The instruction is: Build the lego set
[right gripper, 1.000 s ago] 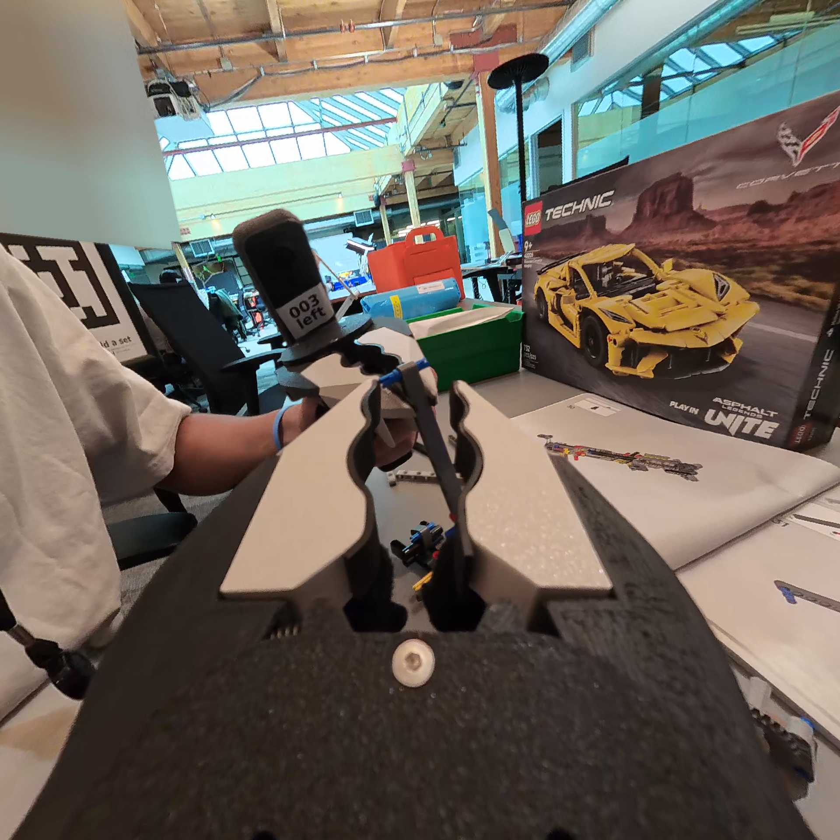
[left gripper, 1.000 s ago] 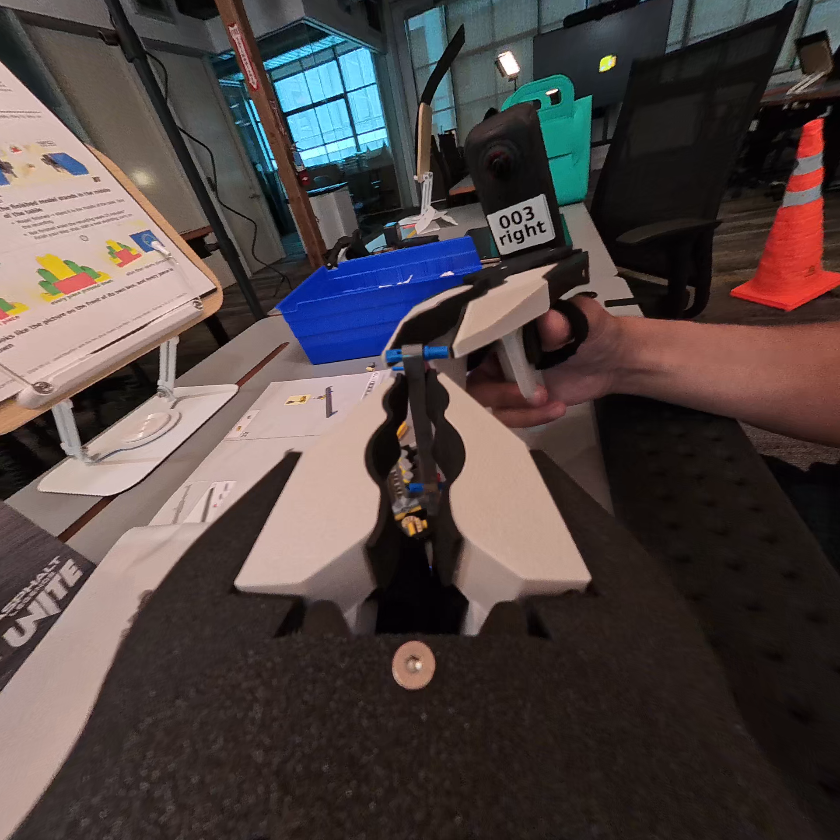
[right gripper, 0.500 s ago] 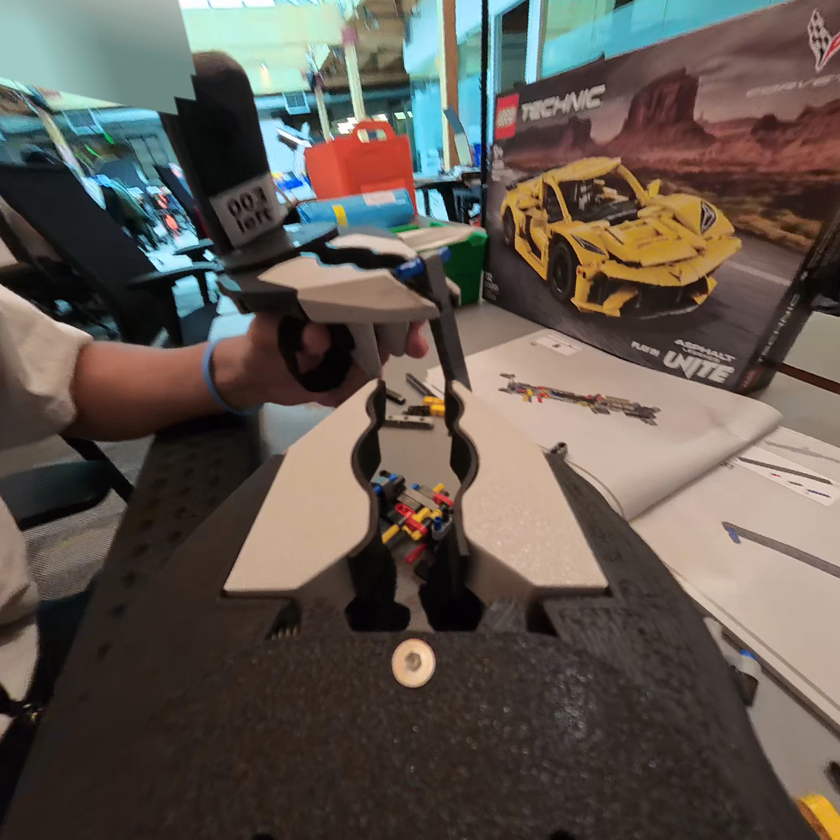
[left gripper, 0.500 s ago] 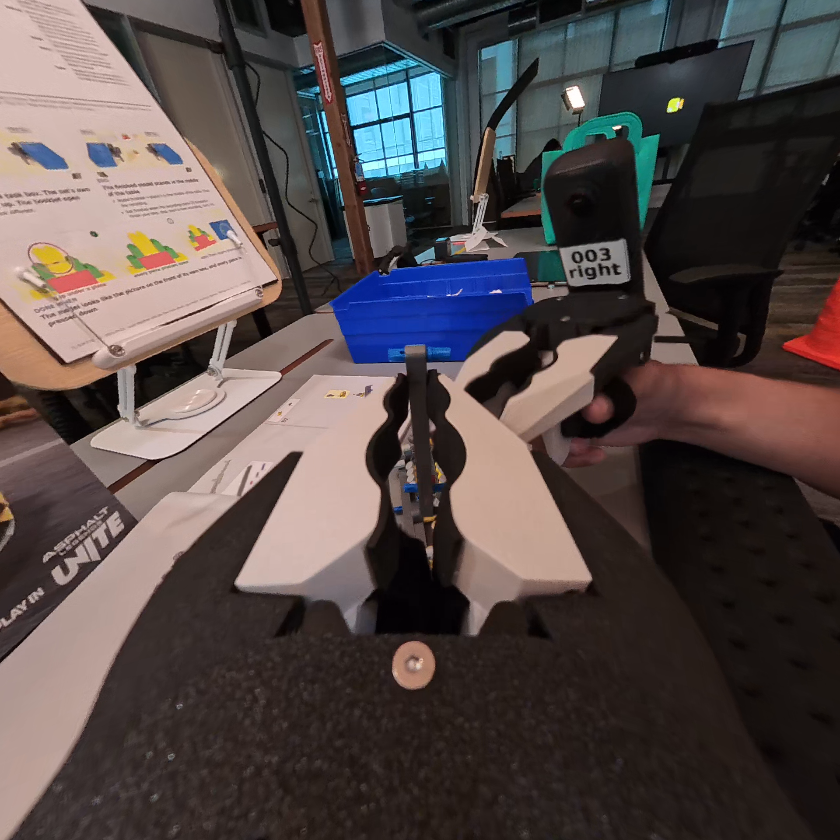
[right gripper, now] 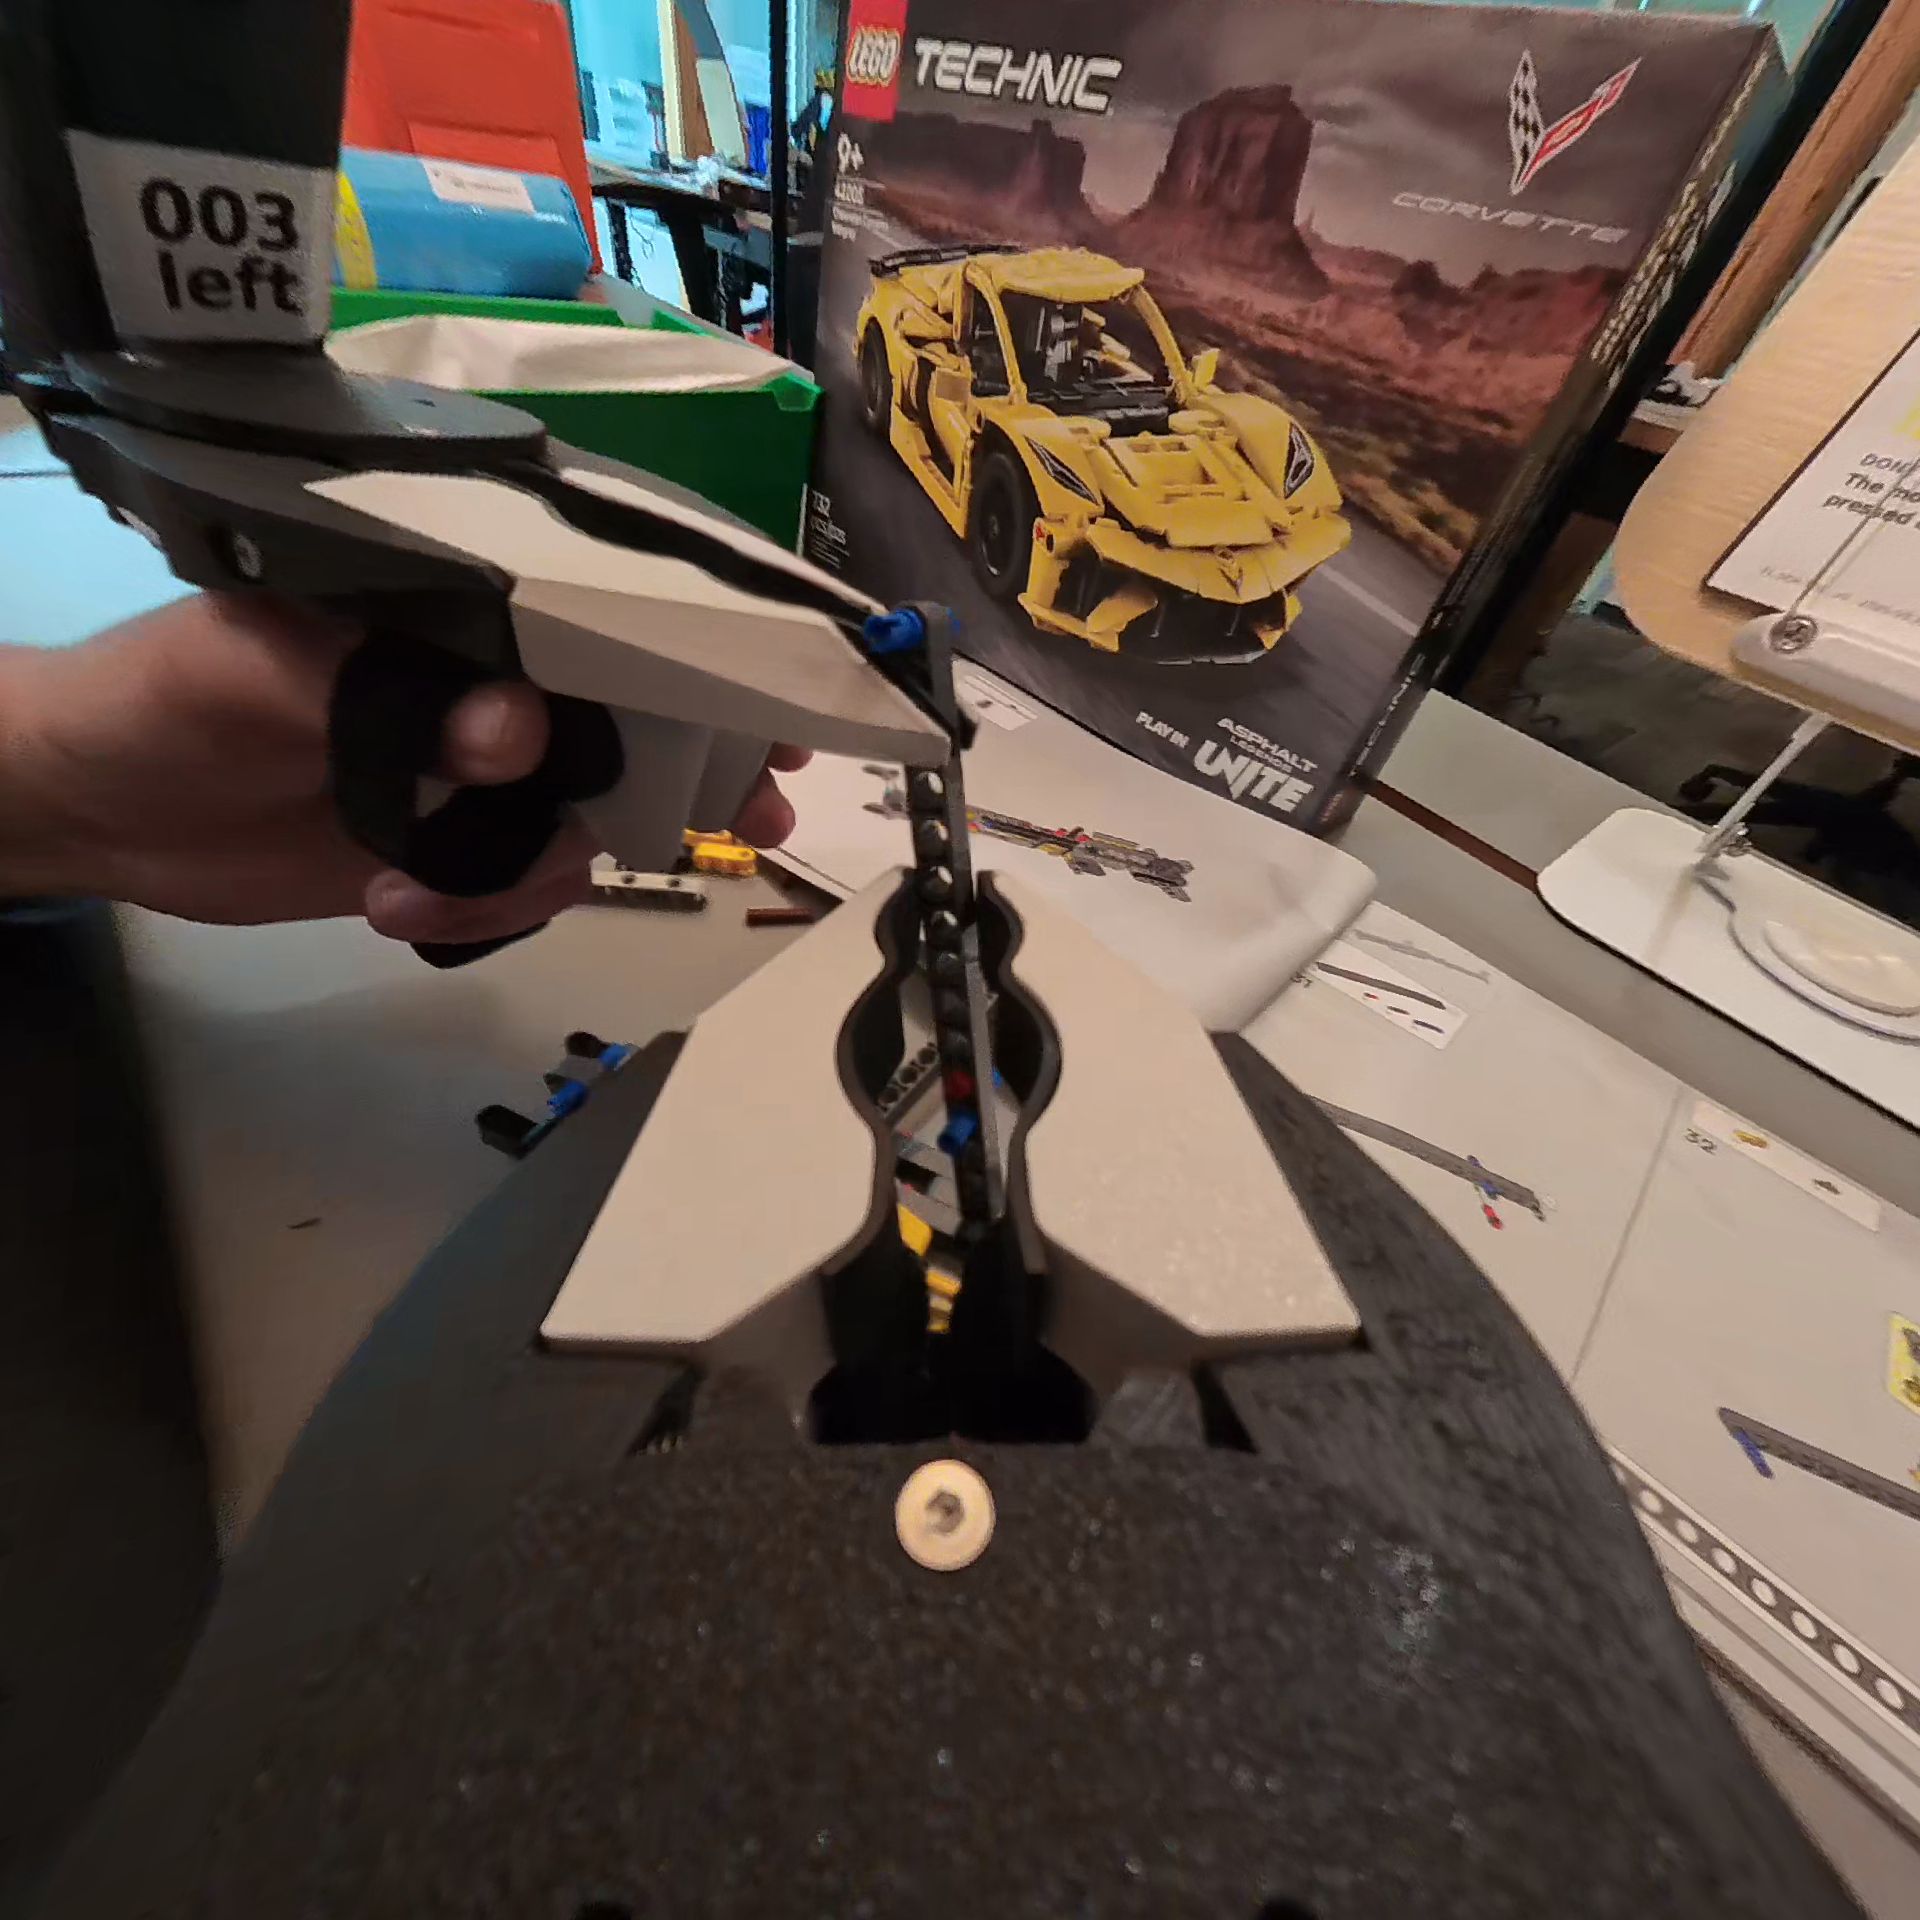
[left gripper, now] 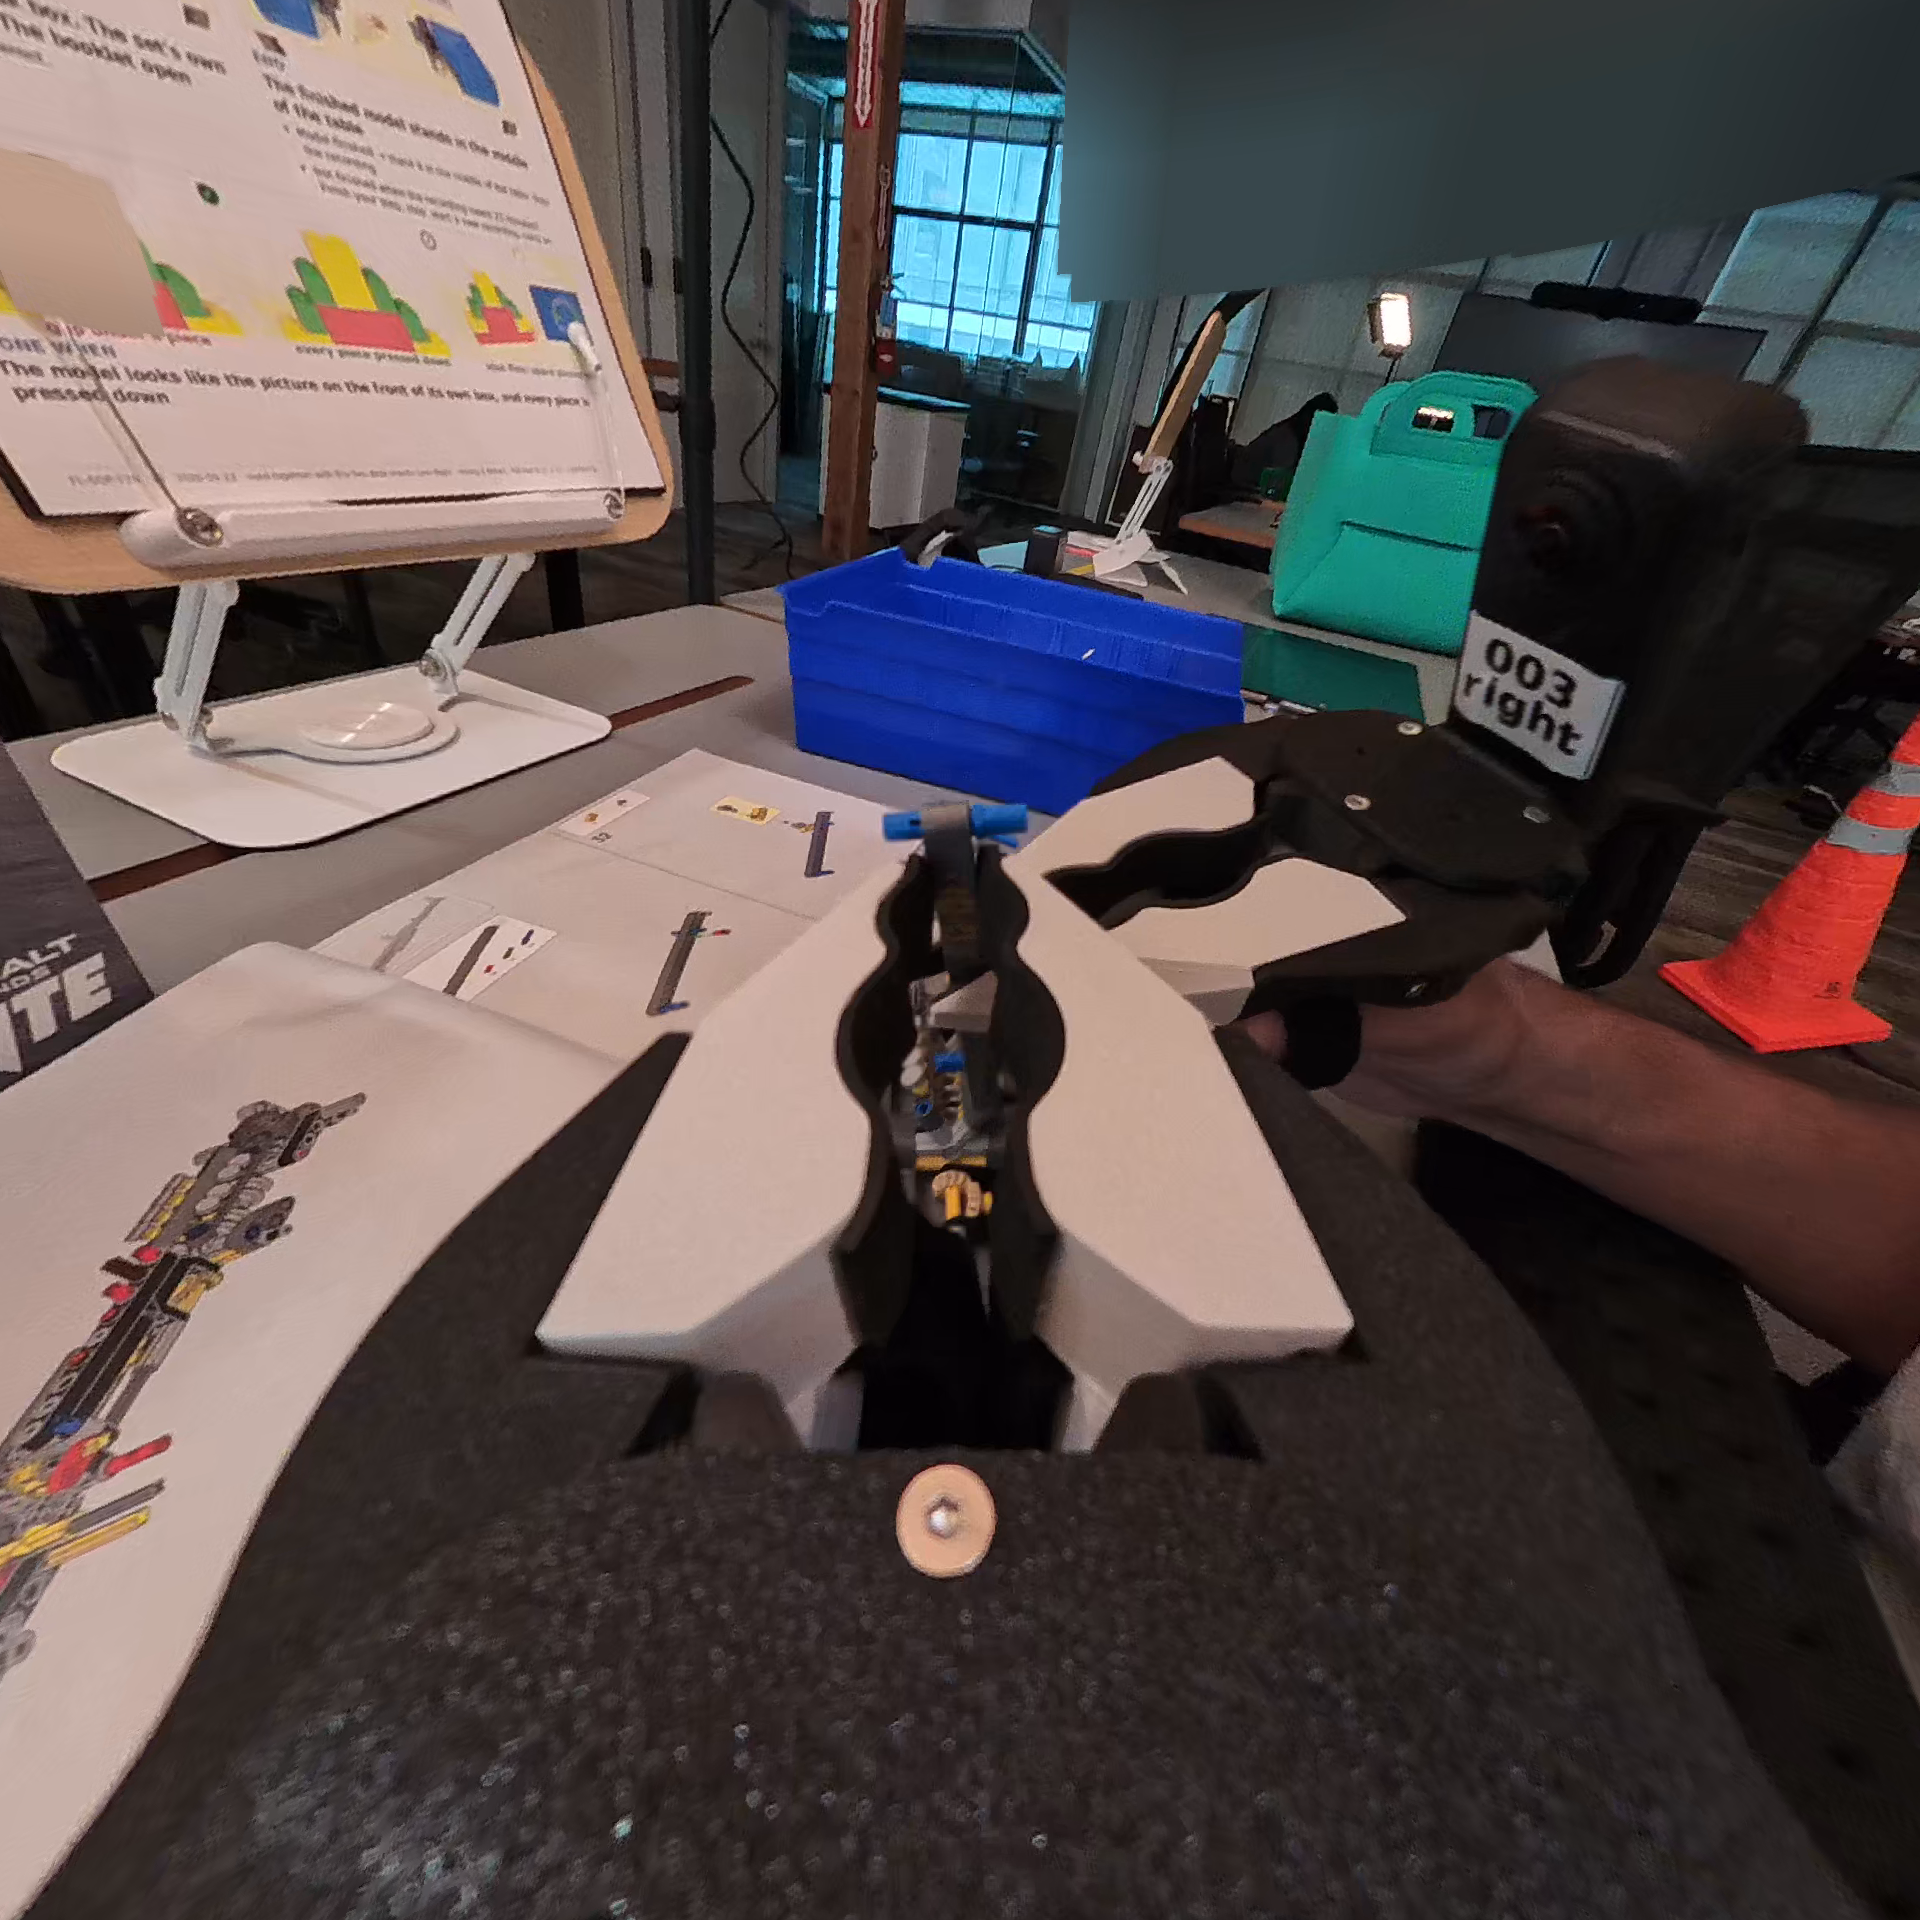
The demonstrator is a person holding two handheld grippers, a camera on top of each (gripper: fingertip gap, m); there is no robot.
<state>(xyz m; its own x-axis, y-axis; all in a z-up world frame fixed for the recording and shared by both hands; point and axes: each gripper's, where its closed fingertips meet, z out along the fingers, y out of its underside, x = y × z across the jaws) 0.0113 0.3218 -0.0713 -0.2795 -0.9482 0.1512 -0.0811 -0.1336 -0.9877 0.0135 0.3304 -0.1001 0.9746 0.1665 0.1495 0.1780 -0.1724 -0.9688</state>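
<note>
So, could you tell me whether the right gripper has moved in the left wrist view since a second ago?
Yes. The right gripper now sits to the right of the blue bin and lower against it, whereas earlier its fingers crossed the bin's front.

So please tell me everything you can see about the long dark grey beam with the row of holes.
The long dark grey plastic beam with a row of round holes stands nearly upright above the table. A blue pin crosses its top end; a red pin and another blue one sit lower down. The left gripper is clamped on its upper part. The right gripper has its fingers either side of the lower part, which looks gripped. Its bottom end is hidden.
</note>
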